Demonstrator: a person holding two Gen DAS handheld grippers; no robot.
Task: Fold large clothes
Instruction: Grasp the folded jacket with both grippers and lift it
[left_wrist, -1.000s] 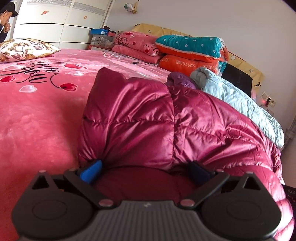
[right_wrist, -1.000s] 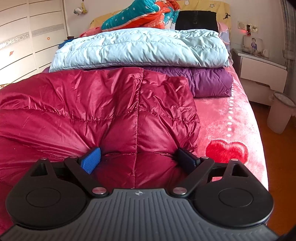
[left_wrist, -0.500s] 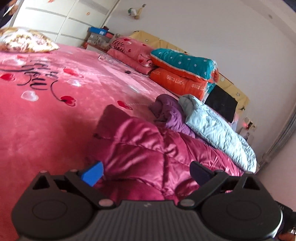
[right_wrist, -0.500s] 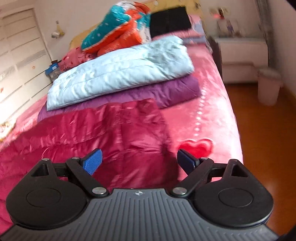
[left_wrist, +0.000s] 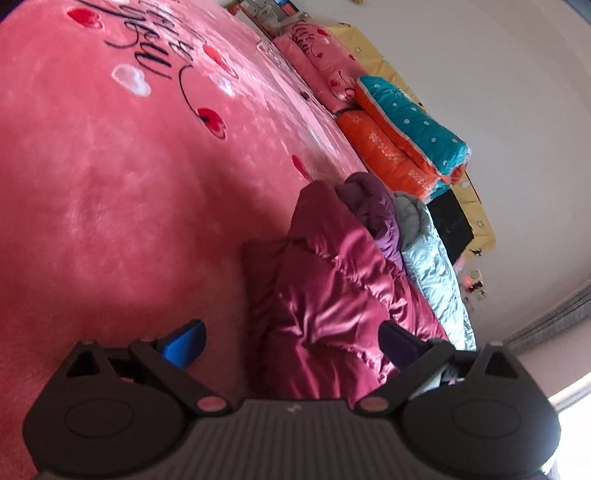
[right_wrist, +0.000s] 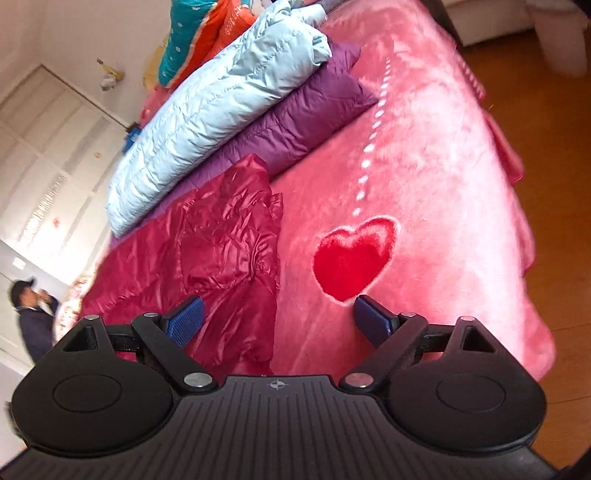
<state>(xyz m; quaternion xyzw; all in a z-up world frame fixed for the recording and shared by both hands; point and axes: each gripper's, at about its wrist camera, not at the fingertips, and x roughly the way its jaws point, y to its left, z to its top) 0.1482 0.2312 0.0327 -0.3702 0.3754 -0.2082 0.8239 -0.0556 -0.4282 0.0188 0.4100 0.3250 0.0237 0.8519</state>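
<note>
Hovering tilted, L claw (left_wrist: 291, 343) & R claw (right_wrist: 277, 317) wide, above red jacket (right_wrist: 207, 251).

Three folded jackets (right_wrist: 229, 236) stacked (overlapping) on bed (right_wrist: 424, 155)

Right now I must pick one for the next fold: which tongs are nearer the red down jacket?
Neither clearly. The left tongs and right tongs both hang open over the red down jacket, at opposite ends.

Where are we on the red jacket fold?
Done: red jacket lies folded on the bed beside the purple jacket, which has the light blue jacket on top. In hand: nothing; left gripper and right gripper are open. Left: possibly stacking it.
</note>
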